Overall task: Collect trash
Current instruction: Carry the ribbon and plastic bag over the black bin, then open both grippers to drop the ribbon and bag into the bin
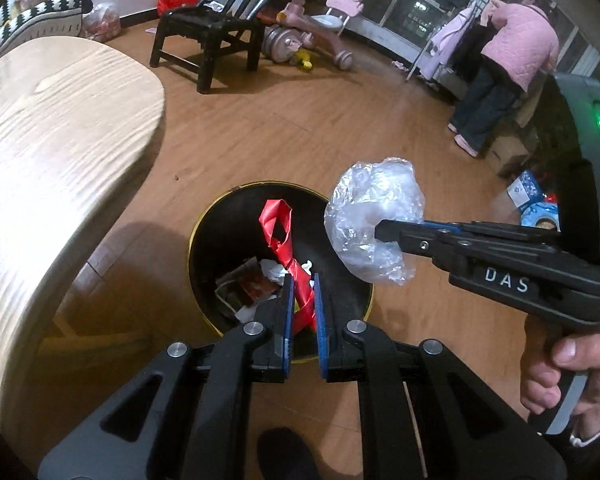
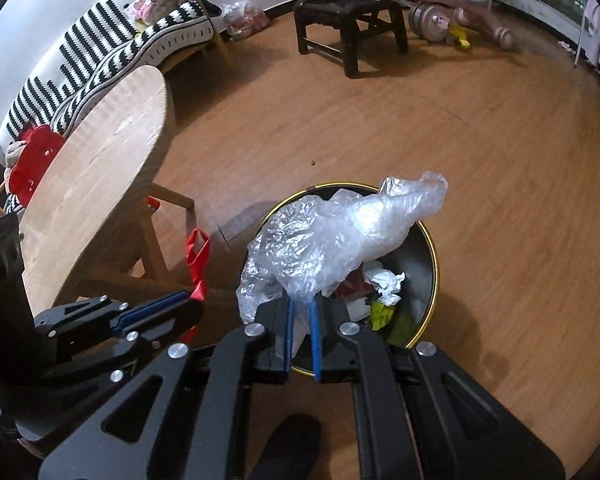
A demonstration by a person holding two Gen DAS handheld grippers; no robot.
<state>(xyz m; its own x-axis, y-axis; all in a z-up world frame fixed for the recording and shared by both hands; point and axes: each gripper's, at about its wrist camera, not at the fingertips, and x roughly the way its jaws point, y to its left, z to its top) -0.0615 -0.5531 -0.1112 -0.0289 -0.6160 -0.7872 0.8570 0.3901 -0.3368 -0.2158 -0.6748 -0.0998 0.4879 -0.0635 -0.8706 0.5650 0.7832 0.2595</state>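
Drop-off step of the collecting, by the look of it: both pieces of trash held over the bin [image 1: 204,236], neither yet let go. Left gripper [image 1: 301,280] clamped on a red ribbon [image 1: 278,226], the blue pads [image 1: 287,304] pinching its lower end, the looped upper end standing above the bin's open mouth, roughly over its middle. Right gripper [image 2: 302,300] clamped on a crumpled clear plastic bag [image 2: 332,236], the bulk of it bunched ahead of the jaws; in the left wrist view hanging above the bin's right-hand rim and partly out over the floor [image 1: 420,140], in the right wrist view lying across the near and left part of the opening. Already inside the bin: crumpled white paper [image 2: 384,282] and some printed wrappers. Light wooden table [image 2: 100,160] just beside the bin on its left, apparently clear of trash. Next move, as a judgement: open both sets of jaws to release. Probably worth shifting the right gripper inward over the centre first, since light film drifts and could catch on the rim or slide to the floor; ribbon likely to fall straight in.
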